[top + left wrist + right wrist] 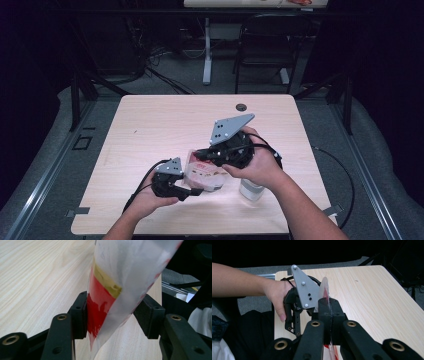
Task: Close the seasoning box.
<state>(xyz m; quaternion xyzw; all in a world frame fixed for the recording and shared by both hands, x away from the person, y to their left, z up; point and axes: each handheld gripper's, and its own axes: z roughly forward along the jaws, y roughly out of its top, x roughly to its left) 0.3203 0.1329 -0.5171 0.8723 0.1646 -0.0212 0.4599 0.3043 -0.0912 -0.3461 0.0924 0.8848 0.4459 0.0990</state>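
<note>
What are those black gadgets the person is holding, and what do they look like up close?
Each is a hand-held gripper: the left hand-held gripper and right hand-held gripper are black, with two jointed jaws, brass-coloured pivot bushings and blocky black pads. A grey three-cornered plate with screws sits on top, and a black cable trails off. The forearms are bare, without sleeves.

My right gripper (329,312) rises from the bottom centre of the frame, jaws pressed together on a thin clear plastic bag (324,288) with red print. Just left, my left gripper (298,307) sits in my hand (275,293) above the table (367,290).
</note>
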